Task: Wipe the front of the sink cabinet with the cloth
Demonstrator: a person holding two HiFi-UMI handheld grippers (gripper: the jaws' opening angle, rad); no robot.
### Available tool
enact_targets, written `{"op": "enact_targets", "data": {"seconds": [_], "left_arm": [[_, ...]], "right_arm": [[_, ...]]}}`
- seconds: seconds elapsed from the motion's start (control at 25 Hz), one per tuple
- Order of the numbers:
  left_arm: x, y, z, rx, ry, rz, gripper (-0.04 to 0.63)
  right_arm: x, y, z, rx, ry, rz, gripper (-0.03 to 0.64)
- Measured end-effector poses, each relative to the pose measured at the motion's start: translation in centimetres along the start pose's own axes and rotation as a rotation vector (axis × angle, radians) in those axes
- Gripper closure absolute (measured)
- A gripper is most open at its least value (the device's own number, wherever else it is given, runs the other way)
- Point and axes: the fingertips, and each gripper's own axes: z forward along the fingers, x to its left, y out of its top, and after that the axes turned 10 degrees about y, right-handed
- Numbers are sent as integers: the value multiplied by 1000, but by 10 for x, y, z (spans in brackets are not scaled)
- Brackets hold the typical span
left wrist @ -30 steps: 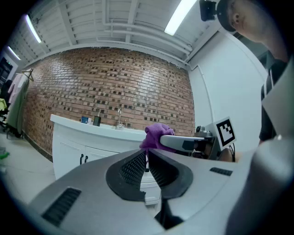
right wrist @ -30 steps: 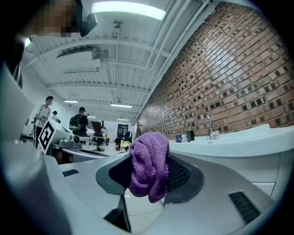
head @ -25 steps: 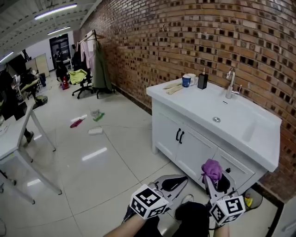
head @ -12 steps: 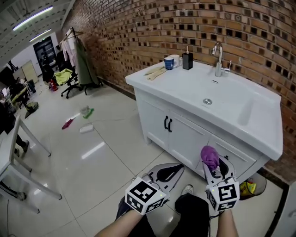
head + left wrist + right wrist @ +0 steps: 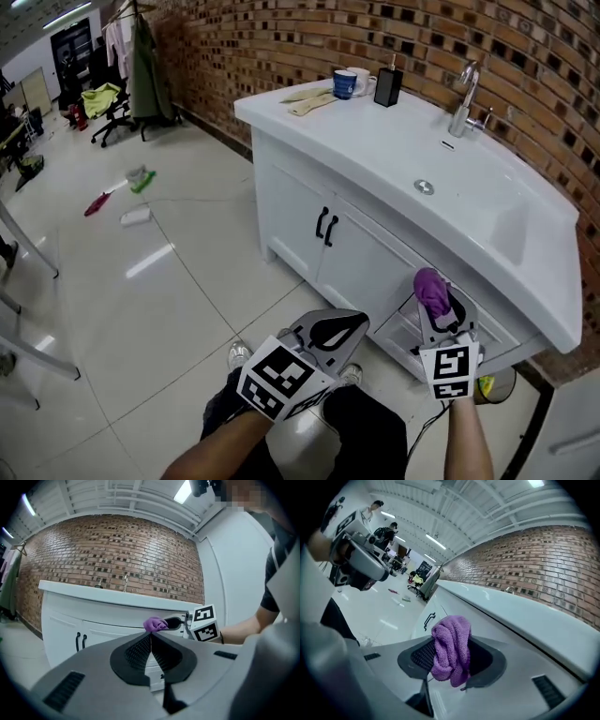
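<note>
In the head view, the right gripper [image 5: 435, 309], at the lower right of the frame, is clamping a purple cloth [image 5: 430, 289] in its jaws. The cloth is hovering just in front of the low part of the white sink cabinet [image 5: 298, 221], and whether it is touching the panel cannot be told. The left gripper [image 5: 349, 325], at lower centre, is carrying nothing and is pointing toward the cabinet. The likely trouble here is that the cloth is bunched into a small wad, so a hard press could be bringing the gripper's tips, not the fabric, against the painted front.

In the left gripper view, the jaws are sitting pressed together at centre frame with nothing between them. Beyond them the cloth [image 5: 153, 624] is showing as a small purple knob ahead of the cabinet face. If this idle gripper is swinging close, it could be knocking the door handles [image 5: 80, 641] at the left.

In the right gripper view, the cloth [image 5: 451, 648] is filling the centre, pinched between the jaws. It is looking like soft looped terry, folded over itself and drooping downward. Held by so little, it could be slipping out under a dragging stroke.
</note>
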Motion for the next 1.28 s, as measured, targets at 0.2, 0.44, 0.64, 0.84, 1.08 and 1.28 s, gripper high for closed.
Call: {"op": "enact_targets", "data": {"seconds": [0.2, 0.44, 0.64, 0.84, 1.08, 1.28], "left_arm": [[15, -22, 24, 13, -8, -40, 591], [31, -45, 47, 42, -15, -53, 591], [43, -71, 62, 75, -10, -77, 591], [47, -94, 75, 93, -9, -62, 591], [49, -125, 75, 139, -12, -45, 591], [52, -149, 78, 185, -10, -42, 591]], "right_arm": [[-14, -7, 33, 73, -28, -75, 451], [-16, -11, 55, 126, -37, -88, 451], [-7, -21, 66, 164, -1, -60, 453], [8, -47, 82, 192, 26, -21, 453], [30, -85, 97, 237, 41, 26, 453], [51, -118, 110, 269, 87, 104, 453]]}}
